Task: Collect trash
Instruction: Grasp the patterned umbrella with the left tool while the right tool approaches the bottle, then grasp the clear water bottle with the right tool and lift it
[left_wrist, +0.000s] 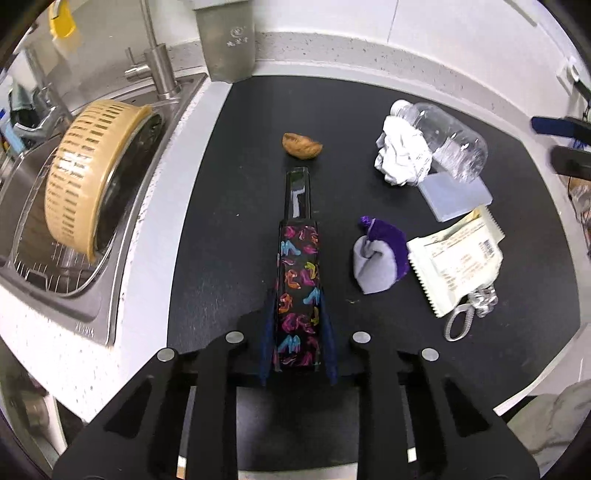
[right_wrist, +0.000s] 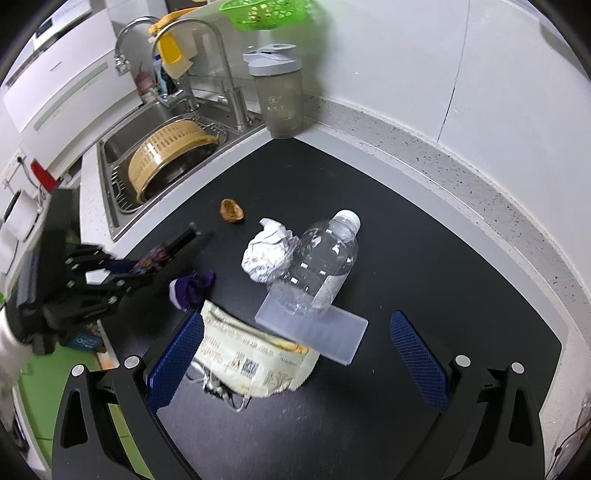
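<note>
Left wrist view: the left gripper (left_wrist: 298, 332) is clamped on a long slim box printed with coloured shoes (left_wrist: 298, 280), blue pads pressing its two long sides. The box's long axis runs straight out from the jaws, its clear end pointing at a brown shell-like scrap (left_wrist: 302, 146) just beyond on the black mat (left_wrist: 240, 184). The sink (left_wrist: 92, 321) with the yellow colander (left_wrist: 85, 177) lies left, past the mat's edge and a strip of white counter. To the right of the box: a purple and grey wrapper (left_wrist: 376, 258), a cream food packet (left_wrist: 456, 258), crumpled white paper (left_wrist: 402, 155) and a clear plastic bottle (left_wrist: 447, 140) resting on a translucent flat lid (left_wrist: 456, 197).

Right wrist view: the right gripper (right_wrist: 297, 354) stands with its jaws wide apart, holding nothing. The cream packet (right_wrist: 255, 358) lies directly between and ahead of them, touching the left pad, long axis crosswise to the jaws; this hand is clearly the nearer one to it. The lid (right_wrist: 314, 328) overlaps the packet's far edge, with the bottle (right_wrist: 325, 258) on top, so a lift may drag them. Open mat lies to the right. The left gripper (right_wrist: 122, 273) is at the far left, the box (right_wrist: 166, 251) blurred in it.
</note>
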